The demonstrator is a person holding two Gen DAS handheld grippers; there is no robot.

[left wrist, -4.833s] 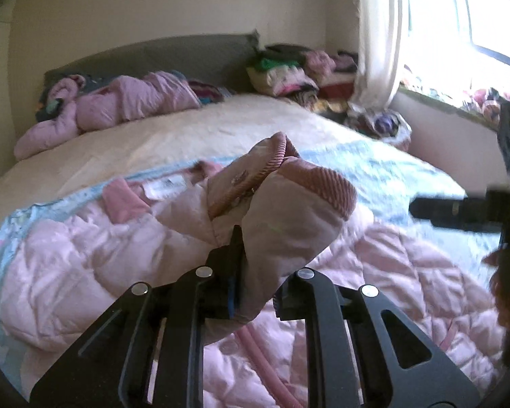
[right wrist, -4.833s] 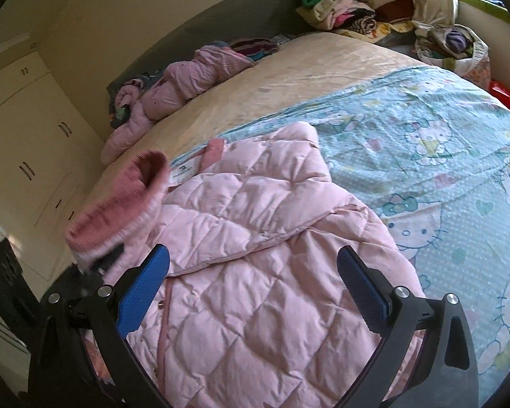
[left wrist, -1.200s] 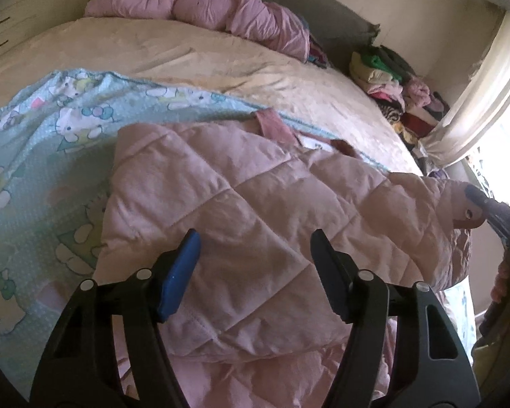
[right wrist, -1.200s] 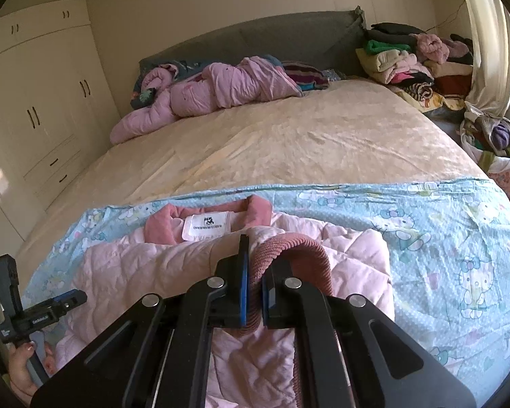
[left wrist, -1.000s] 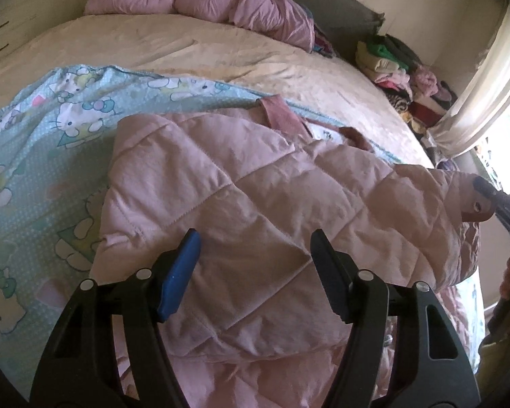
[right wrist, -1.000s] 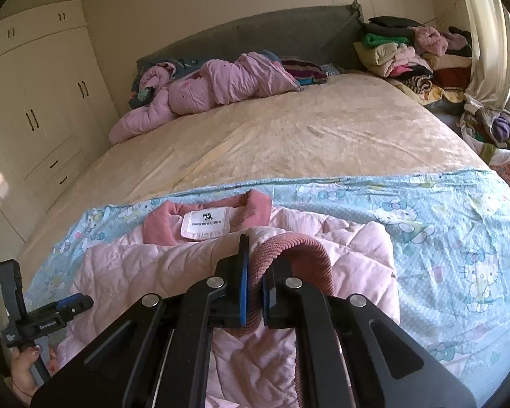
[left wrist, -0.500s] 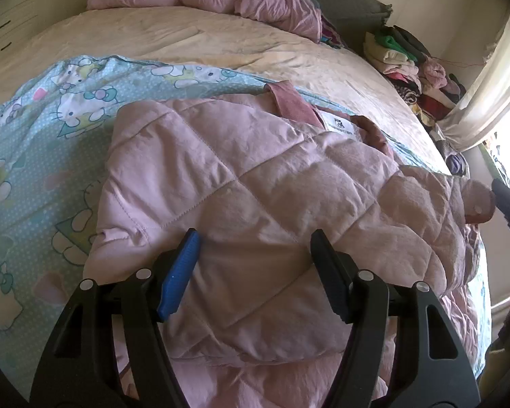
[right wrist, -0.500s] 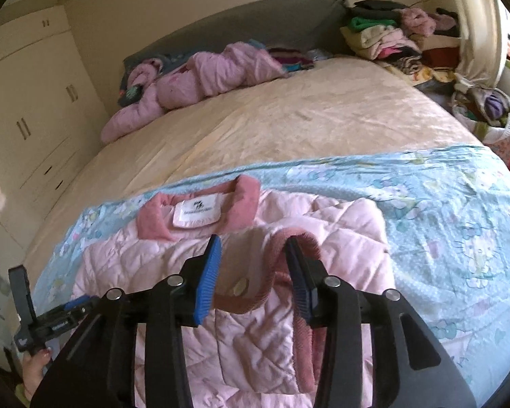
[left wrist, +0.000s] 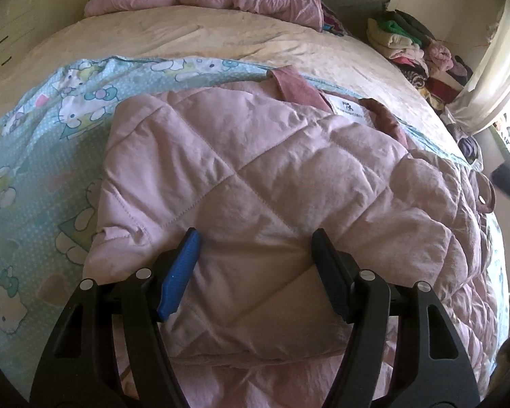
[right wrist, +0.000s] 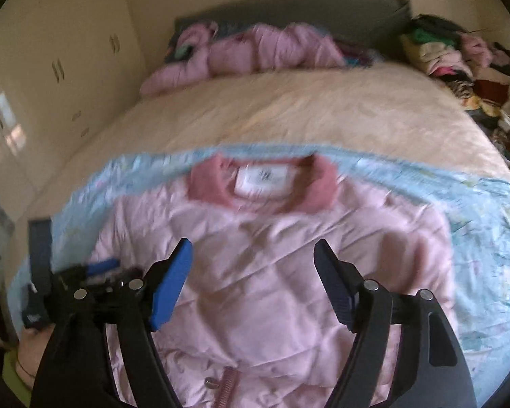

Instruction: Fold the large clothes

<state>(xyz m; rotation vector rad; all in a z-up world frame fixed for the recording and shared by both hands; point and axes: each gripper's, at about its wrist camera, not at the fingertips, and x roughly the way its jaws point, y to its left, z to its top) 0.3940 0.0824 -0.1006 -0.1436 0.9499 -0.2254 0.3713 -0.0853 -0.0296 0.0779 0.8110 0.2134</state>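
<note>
A pink quilted jacket [left wrist: 255, 170] lies front-up on the bed, both sleeves folded across its body, its dark pink collar and white label [right wrist: 261, 176] at the far end. My left gripper [left wrist: 255, 233] is open just above the folded left sleeve, with fabric below the fingers and nothing pinched. My right gripper [right wrist: 252, 242] has its jaws opening, nothing between them, and hovers over the jacket [right wrist: 272, 272] in a blurred view. The ribbed cuff [left wrist: 484, 193] rests at the jacket's right side. The left gripper also shows at the left of the right wrist view.
A blue cartoon-print sheet [left wrist: 51, 119] lies under the jacket, over a beige bedspread [right wrist: 289, 112]. A heap of pink garments [right wrist: 255, 51] sits by the grey headboard. Stacked clothes [right wrist: 442, 51] are at the far right, a wardrobe [right wrist: 51, 51] at the left and a curtain [left wrist: 493, 51] at the right.
My right gripper opened and let go of the ribbed cuff, then drew back from the jacket. The sleeve now lies on the jacket. My left gripper has barely moved.
</note>
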